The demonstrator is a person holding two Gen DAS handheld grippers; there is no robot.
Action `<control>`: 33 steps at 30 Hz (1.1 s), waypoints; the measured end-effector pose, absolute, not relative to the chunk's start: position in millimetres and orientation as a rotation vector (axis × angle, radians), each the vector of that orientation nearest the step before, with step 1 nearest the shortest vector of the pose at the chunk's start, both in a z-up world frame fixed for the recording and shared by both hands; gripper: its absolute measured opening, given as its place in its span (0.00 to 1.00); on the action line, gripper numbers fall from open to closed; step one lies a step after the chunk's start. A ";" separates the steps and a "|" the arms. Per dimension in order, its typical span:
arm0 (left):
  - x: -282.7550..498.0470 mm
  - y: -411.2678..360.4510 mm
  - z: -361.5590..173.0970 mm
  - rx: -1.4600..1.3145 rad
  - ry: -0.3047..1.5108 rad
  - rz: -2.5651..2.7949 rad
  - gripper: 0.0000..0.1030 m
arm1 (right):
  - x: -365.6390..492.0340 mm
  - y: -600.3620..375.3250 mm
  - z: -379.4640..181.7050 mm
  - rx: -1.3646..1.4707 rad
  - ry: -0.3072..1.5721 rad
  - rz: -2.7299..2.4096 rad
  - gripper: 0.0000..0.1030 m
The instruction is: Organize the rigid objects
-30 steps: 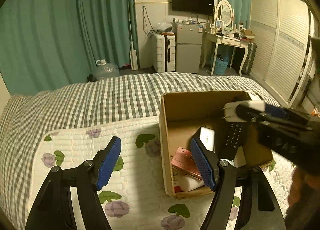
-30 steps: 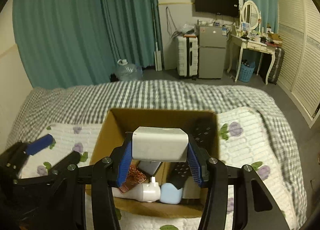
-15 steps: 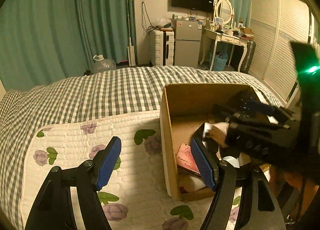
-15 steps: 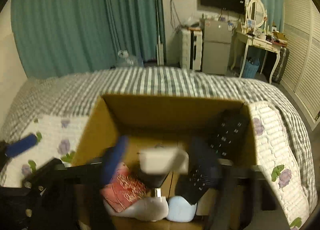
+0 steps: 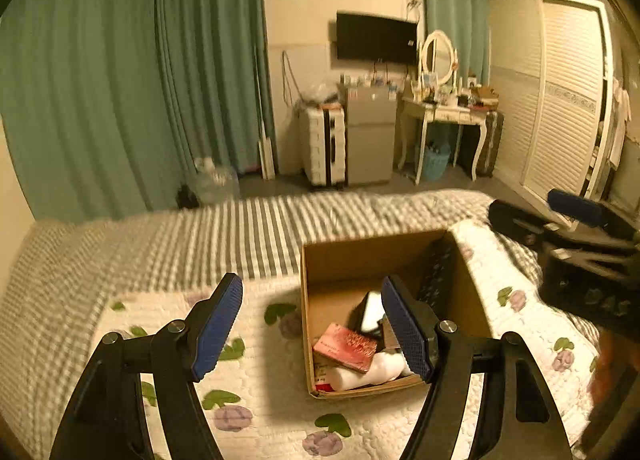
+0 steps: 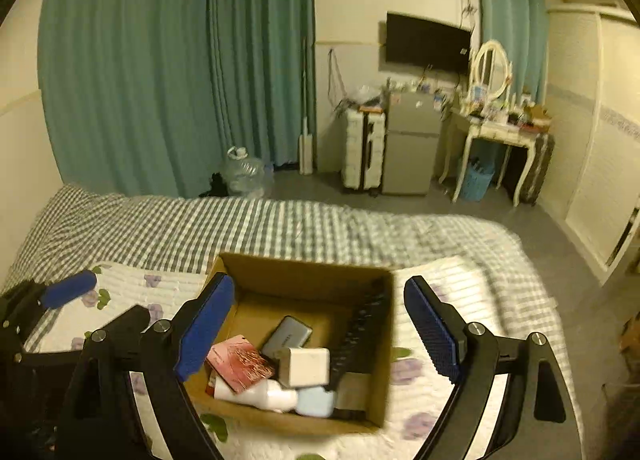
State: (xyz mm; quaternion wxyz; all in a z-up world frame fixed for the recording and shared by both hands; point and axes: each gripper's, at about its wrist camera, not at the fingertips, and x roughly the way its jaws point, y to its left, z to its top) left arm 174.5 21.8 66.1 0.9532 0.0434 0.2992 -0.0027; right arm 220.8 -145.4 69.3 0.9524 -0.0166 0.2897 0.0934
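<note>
Cardboard box (image 6: 280, 276) holds white charger (image 6: 306, 366), pink card (image 6: 239, 363), possibly remote (image 6: 358, 334).

Cardboard box (image 6: 304, 284) open-topped; black remote (image 6: 356, 336) lines its right wall.

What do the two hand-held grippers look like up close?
The left hand-held gripper and right hand-held gripper look alike: matte black angular frames with silver pivot bolts, each carrying two flat fingers faced with blue pads textured in a fine grid. No cables or sleeves show.
</note>
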 end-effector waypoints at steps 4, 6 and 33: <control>140.6 8.0 89.4 0.122 0.545 -0.003 0.73 | 174.5 -169.4 105.9 -0.014 0.531 0.174 0.89; 122.4 4.9 96.8 0.115 0.526 -0.004 0.73 | 154.9 -177.0 115.7 -0.019 0.512 0.161 0.93; 73.8 8.3 1.7 0.018 0.536 0.113 0.73 | 102.5 -206.2 -14.0 0.073 0.503 0.170 1.00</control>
